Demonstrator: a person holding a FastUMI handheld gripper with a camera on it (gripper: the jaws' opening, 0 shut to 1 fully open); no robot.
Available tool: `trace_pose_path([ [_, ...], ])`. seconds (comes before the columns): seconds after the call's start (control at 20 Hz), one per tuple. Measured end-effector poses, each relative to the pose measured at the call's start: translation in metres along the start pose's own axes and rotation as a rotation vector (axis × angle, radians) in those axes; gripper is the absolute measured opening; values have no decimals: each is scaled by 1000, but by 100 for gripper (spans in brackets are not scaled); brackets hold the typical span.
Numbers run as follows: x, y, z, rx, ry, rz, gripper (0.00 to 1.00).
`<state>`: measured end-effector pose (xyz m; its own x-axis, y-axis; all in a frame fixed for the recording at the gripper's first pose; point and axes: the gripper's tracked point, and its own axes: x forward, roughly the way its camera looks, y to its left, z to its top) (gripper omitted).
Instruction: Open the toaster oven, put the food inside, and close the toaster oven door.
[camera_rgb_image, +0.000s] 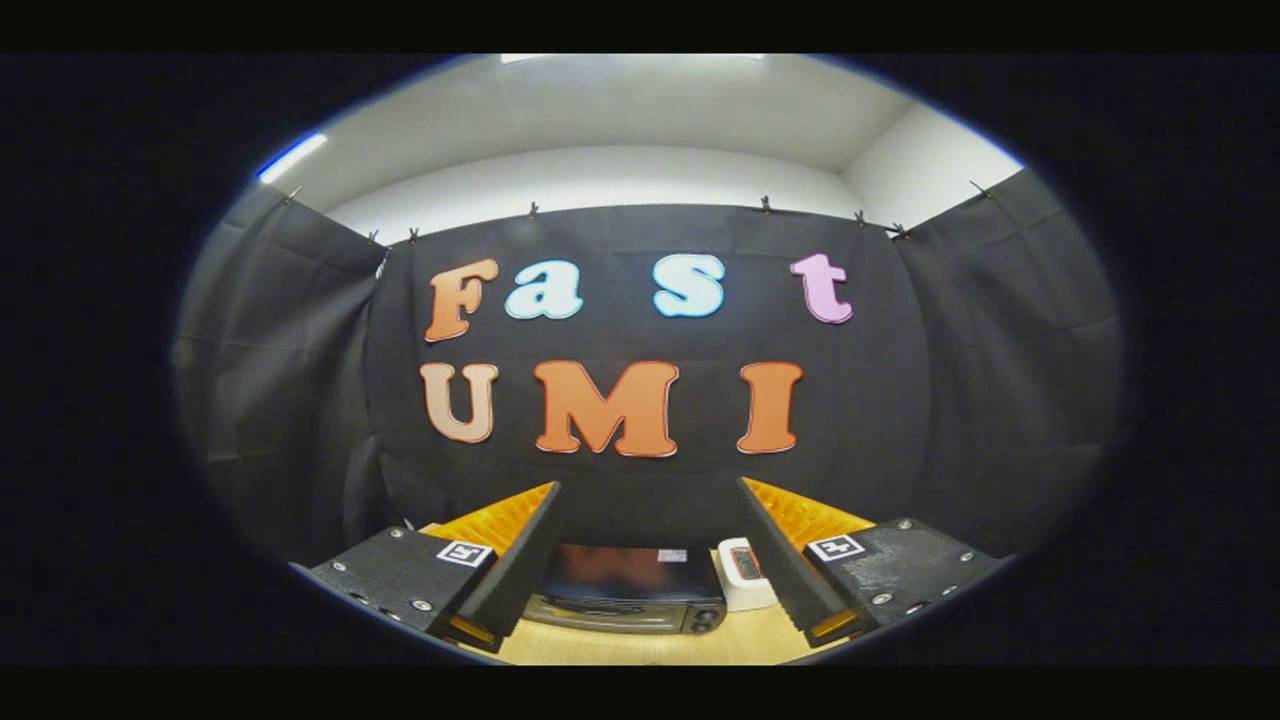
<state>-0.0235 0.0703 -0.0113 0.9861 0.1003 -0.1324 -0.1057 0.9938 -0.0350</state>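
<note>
A dark toaster oven (628, 592) with a glossy top and knobs at its right end stands on the wooden table (650, 645), seen from above between my fingers and below them. Its door looks closed. Beside its right end sits a small white container (745, 575) holding something reddish, partly hidden by my right finger (790, 545). My gripper (650, 490) hangs high over the table, open, with nothing between the fingers.
Black cloth walls close in the booth behind the table and on both sides. White room walls and ceiling show above the cloth. Bare tabletop lies in front of the oven.
</note>
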Motion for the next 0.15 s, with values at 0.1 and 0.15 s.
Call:
trace_pose_path([
  [0.1,-3,-3,9,0,-23,-9,98],
  [0.15,-3,-6,12,-7,-34,-17,98],
])
